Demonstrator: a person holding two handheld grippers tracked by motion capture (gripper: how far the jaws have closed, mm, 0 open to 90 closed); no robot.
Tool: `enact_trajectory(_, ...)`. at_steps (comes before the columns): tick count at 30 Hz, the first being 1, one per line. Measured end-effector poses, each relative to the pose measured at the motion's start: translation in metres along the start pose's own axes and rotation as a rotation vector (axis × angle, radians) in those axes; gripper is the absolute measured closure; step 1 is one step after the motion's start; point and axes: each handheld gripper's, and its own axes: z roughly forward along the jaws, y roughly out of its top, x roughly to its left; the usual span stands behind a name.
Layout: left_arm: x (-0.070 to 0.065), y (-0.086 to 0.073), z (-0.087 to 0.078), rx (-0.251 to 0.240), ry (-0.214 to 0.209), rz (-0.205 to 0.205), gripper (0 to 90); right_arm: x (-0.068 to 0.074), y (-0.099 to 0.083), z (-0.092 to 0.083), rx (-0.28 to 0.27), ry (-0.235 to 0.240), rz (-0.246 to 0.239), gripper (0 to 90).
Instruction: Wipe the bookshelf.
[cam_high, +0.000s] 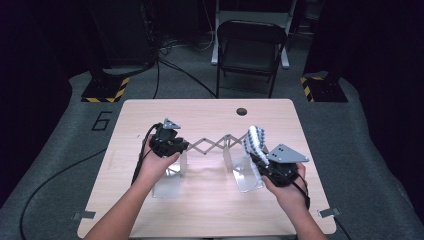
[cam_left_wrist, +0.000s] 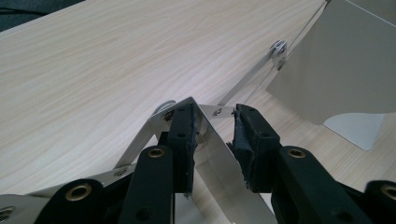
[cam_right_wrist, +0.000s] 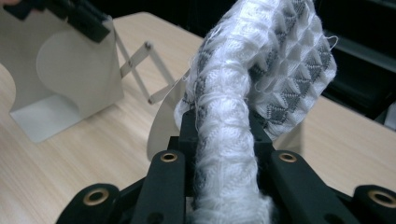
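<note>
Bench (cam_high: 210, 210): pale wood, carrying an expanding metal rack (cam_high: 212, 146) at its centre.
Rack: scissor lattice joining two upright end plates, at 9 and 3 o'clock.
Cloth (cam_high: 255, 139): white-grey knit, at 3 o'clock above the rack's end.
Left claw (cam_high: 181, 148): pinching the rack's 9 o'clock plate.
Right claw (cam_high: 256, 156): clamped on the cloth.
</note>
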Motion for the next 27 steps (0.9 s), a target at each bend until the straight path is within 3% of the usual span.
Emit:
enact_trajectory(3,0.0,-0.001,0.0,-0.004,-0.001,-0.005,68.7,0.009,-0.012,0.015,0.047,0.011,0.024,74.6)
enact_trajectory(4,0.0,-0.001,0.0,-0.004,-0.001,-0.005,68.7,0.015,-0.022,0.025,0.087,0.011,0.039,74.6)
enact_trajectory(6,0.0,-0.001,0.0,-0.004,-0.001,-0.005,68.7,0.017,-0.026,0.028,0.105,0.011,0.036,74.5)
enact_trajectory(11,0.0,0.0,0.0,-0.002,-0.002,-0.004,68.6,0.024,-0.064,0.061,0.234,0.034,0.088,71.2)
enact_trajectory(16,0.0,0.0,0.001,-0.011,-0.003,-0.017,68.6,0.024,-0.082,0.075,0.266,0.048,0.124,69.2)
enact_trajectory(17,0.0,0.0,0.0,-0.01,-0.004,-0.016,68.6,0.024,-0.085,0.077,0.281,0.044,0.104,67.8)
enact_trajectory(22,0.0,0.0,0.0,-0.01,-0.004,-0.017,68.6,0.027,-0.094,0.081,0.31,-0.001,0.151,54.9)
enact_trajectory(23,0.0,0.0,0.0,-0.011,-0.004,-0.014,68.5,0.025,-0.094,0.079,0.294,-0.003,0.13,52.9)
enact_trajectory(24,0.0,0.0,0.001,-0.012,-0.006,-0.018,68.5,0.026,-0.092,0.074,0.267,-0.031,0.136,49.2)
enact_trajectory(27,0.0,0.0,0.0,-0.009,-0.005,-0.016,68.5,0.026,-0.088,0.068,0.249,-0.044,0.127,46.7)
